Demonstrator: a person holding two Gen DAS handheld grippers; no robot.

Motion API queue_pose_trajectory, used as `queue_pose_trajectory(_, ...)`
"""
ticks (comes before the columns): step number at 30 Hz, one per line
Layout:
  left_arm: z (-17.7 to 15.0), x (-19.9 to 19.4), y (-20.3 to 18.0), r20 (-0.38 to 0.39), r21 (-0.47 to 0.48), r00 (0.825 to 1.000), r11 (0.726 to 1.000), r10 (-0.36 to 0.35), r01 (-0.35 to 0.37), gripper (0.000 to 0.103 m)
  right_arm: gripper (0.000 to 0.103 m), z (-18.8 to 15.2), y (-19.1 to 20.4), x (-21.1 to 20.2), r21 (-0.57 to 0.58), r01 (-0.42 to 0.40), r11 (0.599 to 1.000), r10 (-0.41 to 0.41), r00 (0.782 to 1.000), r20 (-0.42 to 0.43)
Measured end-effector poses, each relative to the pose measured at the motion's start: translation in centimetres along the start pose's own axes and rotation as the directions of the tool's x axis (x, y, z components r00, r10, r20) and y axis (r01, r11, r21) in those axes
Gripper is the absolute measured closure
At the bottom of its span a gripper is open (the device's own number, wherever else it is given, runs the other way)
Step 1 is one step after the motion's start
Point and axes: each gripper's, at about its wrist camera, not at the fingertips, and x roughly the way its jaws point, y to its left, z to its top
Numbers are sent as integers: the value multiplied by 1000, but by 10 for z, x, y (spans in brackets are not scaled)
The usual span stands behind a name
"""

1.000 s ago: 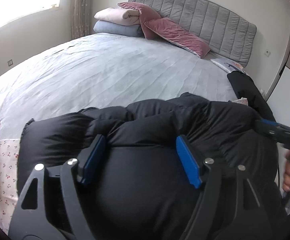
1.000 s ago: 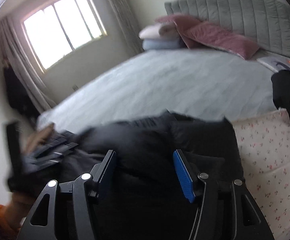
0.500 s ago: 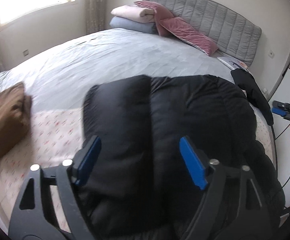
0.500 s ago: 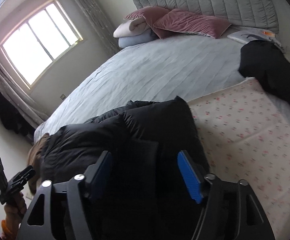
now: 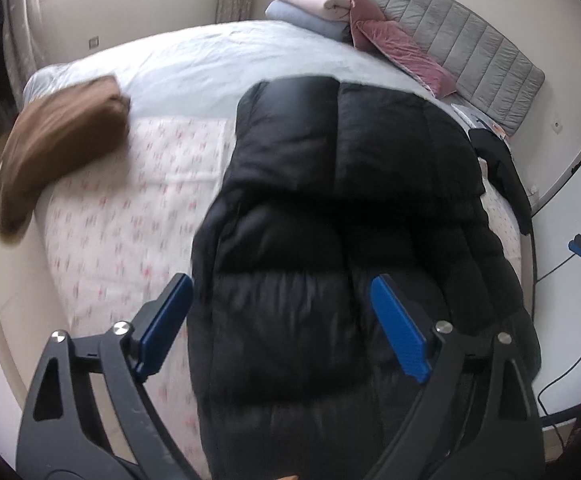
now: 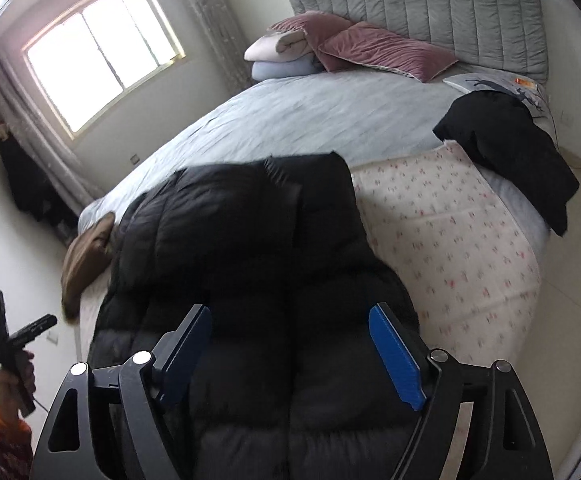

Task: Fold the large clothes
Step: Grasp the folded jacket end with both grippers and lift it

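The bed (image 5: 194, 68) carries the black puffer jacket (image 5: 342, 208), which now lies lengthwise over the floral sheet (image 5: 122, 216); a second ago it was bunched crosswise under both claws. The left claw (image 5: 282, 320) and right claw (image 6: 290, 352) have pulled back, jaws opening wide, gripping nothing. Judgement: one fold is released; the next fold remains.
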Motion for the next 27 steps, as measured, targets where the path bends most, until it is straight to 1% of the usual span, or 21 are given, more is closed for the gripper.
queue_pose_trajectory(2,-19,-9,3,-11,-8,1000,1000,1,-1,12,18,-18,-4,-12,-4,-1,1000,1,1000,-10)
queue_pose_trajectory(6,-62,-24,10,-9,-28,1000,1000,6,-6,12,18,-55,-19,-27,19,-11,1000,12,999,-36)
queue_pose_trajectory(11,-102,-29,27,-44,-99,998,995,-36,31,11,18,-99,-41,-32,38,-3,999,6,996,-83)
queue_pose_trajectory(16,-130,-25,44,-88,-160,995,986,-54,40,11,18,-132,-59,-36,54,-4,999,10,994,-111)
queue_pose_trajectory(20,-150,-19,55,-114,-204,987,975,-114,89,11,18,-154,-74,-33,88,-16,996,27,992,-123)
queue_pose_trajectory(23,-165,-8,64,-129,-248,976,959,-173,137,11,18,-171,-86,-24,134,-37,990,55,989,-138)
queue_pose_trajectory(25,-173,0,70,-143,-269,969,950,-200,156,11,18,-182,-97,-18,175,-52,983,78,987,-144)
queue_pose_trajectory(27,-181,9,73,-160,-272,964,948,-212,164,11,18,-189,-104,-13,208,-79,975,110,983,-144)
